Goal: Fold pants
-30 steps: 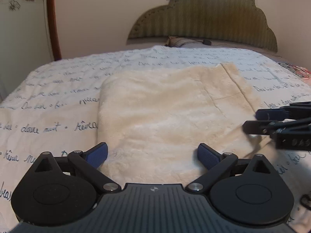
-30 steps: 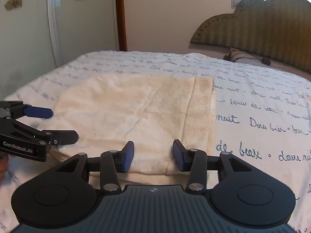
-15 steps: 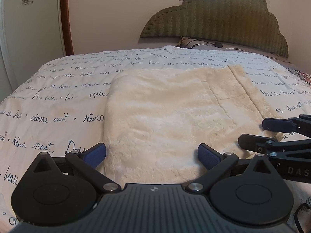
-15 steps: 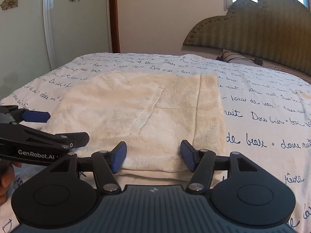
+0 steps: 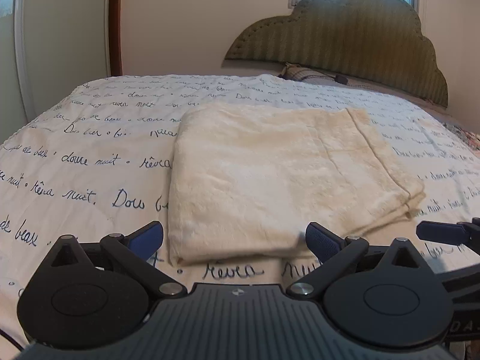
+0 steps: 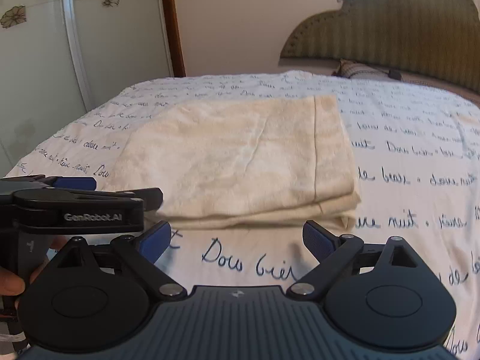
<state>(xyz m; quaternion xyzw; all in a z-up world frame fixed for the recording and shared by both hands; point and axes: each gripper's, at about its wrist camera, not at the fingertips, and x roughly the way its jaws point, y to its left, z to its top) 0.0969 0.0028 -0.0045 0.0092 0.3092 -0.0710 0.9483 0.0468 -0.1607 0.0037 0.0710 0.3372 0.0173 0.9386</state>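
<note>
Both grippers are drawn back off the pants since the earlier frames, toward the bed's near edge.

The right gripper has just been opening and stands wide, nothing between its jaws; the left gripper is wide too, also empty. The pants are left as a thick folded stack on the bed, mid-width, just beyond both grippers. The fold looks finished, or one fold short. If another fold is tried, only the top layer may be pinched at the near right corner, so the stack could slide apart. A low sweep of either gripper could snag the near edge and undo it.
</note>
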